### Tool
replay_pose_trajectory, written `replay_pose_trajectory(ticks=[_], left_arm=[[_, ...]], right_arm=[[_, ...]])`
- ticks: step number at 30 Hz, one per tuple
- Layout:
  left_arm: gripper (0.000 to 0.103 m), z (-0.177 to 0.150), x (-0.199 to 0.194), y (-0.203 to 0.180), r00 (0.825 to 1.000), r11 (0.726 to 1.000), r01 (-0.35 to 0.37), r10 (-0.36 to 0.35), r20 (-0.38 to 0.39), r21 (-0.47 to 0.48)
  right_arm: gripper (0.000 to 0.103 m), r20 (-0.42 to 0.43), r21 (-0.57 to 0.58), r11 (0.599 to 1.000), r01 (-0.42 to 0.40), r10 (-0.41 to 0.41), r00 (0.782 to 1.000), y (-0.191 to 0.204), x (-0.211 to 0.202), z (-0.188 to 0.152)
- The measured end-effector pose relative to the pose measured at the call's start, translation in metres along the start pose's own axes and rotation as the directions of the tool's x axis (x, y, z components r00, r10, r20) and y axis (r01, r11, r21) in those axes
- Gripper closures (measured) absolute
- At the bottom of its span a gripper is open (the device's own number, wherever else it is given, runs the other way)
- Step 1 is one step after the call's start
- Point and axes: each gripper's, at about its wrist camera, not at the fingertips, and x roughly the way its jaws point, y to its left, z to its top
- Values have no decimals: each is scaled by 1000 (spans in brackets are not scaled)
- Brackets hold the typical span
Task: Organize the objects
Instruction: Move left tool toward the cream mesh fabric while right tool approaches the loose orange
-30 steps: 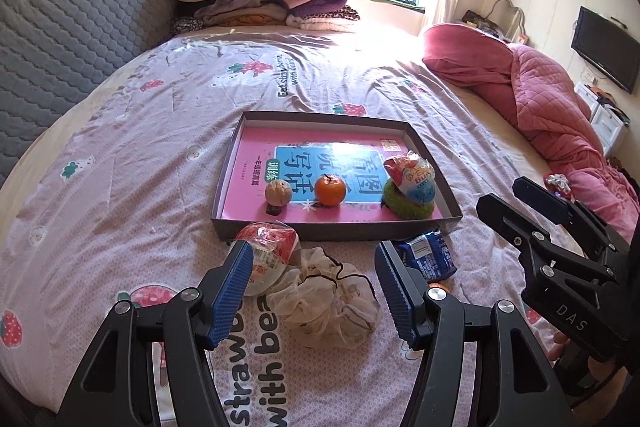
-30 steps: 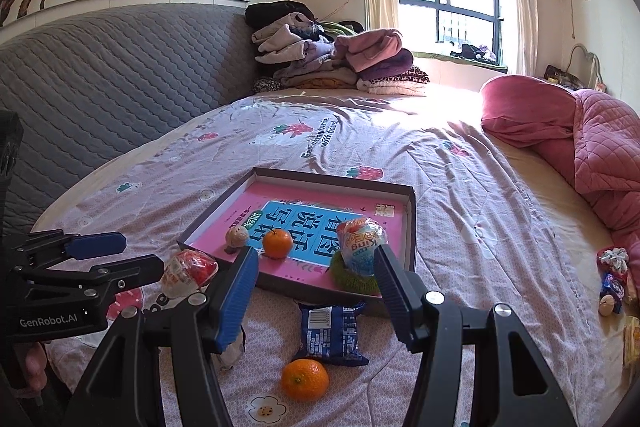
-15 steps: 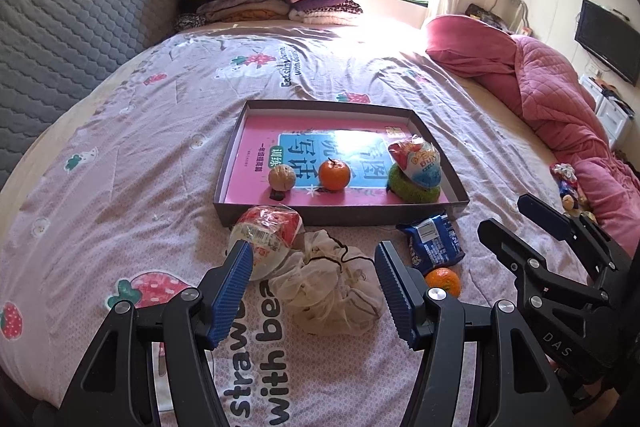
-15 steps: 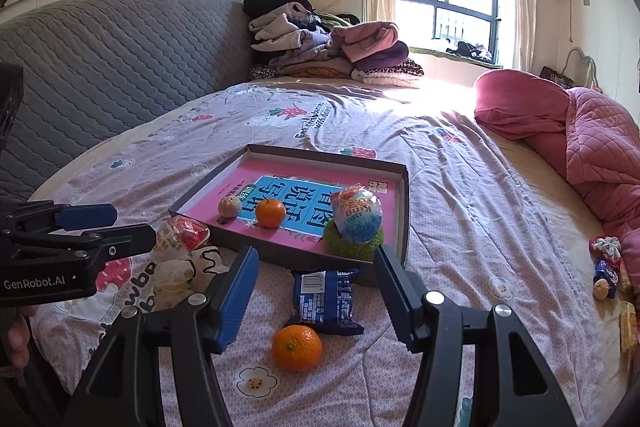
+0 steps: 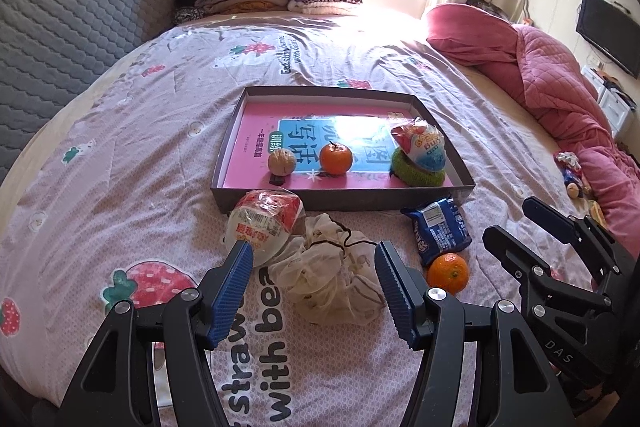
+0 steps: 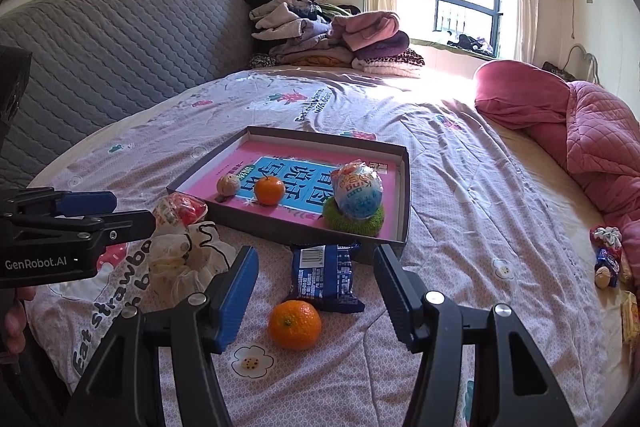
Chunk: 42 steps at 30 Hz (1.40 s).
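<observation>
Both grippers wide open, holding nothing. Left gripper (image 5: 314, 283) low over the bed (image 5: 120, 131), lined up on the cream drawstring pouch (image 5: 332, 279) lying between its blue pads – likely next to be picked up. Right gripper (image 6: 316, 291) aimed at the loose orange (image 6: 295, 324), with the blue snack packet (image 6: 325, 277) just past it at 12 o'clock. Tray (image 5: 436, 193) further on at 12 o'clock, already holding a walnut (image 5: 281, 161), another orange (image 5: 336, 157) and a wrapped snack (image 5: 422, 145) on a green scrubber (image 5: 416, 175) – probably the home for the loose things. Red-and-white cup (image 5: 262, 223) at 11 o'clock from the pouch, touching it. Readable: "GenRobot.AI", "DAS", and "with bea" on the sheet.
</observation>
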Motion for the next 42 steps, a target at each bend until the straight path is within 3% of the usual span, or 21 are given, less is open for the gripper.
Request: replay_pose_trajectory(ticks=[18,42], left_arm=[[38,-17,21,-3,998,1000,-2,3,-56,17],[38,-32,57,9,993,999,-38,34,-112,-34]], right_arm=[[44,-45,7,1000,-10,10,999,1,5,-17],[44,-120,-8,1000,-9,8,993,10,26,-38]])
